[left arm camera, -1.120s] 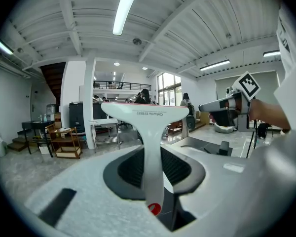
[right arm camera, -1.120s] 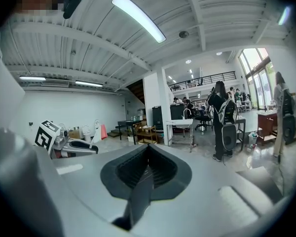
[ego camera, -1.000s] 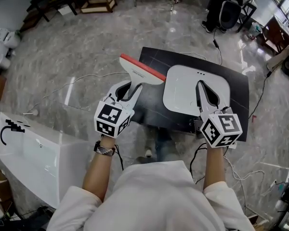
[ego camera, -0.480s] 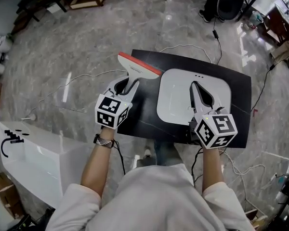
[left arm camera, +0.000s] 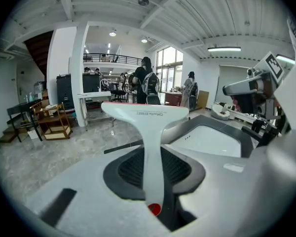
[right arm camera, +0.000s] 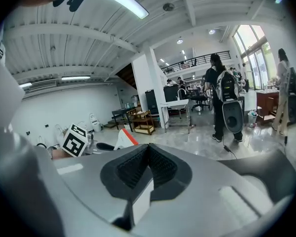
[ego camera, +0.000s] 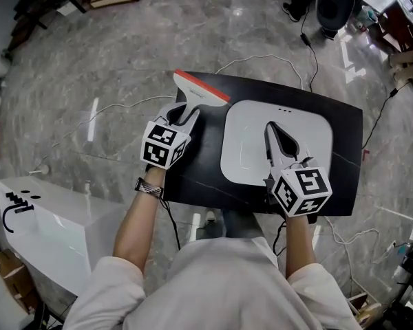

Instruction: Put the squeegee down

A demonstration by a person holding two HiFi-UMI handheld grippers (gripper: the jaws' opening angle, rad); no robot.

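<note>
The squeegee (ego camera: 200, 93) is white with a red blade edge. Its handle runs back between the fingers of my left gripper (ego camera: 186, 117), which is shut on it over the left part of the black top (ego camera: 205, 179). In the left gripper view the handle (left arm camera: 153, 157) stands upright between the dark pads, with the wide blade (left arm camera: 144, 111) at the top. My right gripper (ego camera: 274, 135) hovers over the white basin (ego camera: 246, 137) with its jaws shut and nothing in them. In the right gripper view the pads (right arm camera: 138, 168) meet, and the squeegee (right arm camera: 126, 138) shows at the left.
A white cabinet (ego camera: 51, 220) stands at the lower left. Cables (ego camera: 110, 110) trail over the marble floor around the black top. A dark chair (ego camera: 334, 2) is at the far right. A person with a backpack (right arm camera: 221, 100) stands in the hall beyond.
Both grippers have sunk toward the black top and come forward over it. The left one still grips the squeegee and the right one has stayed shut.
</note>
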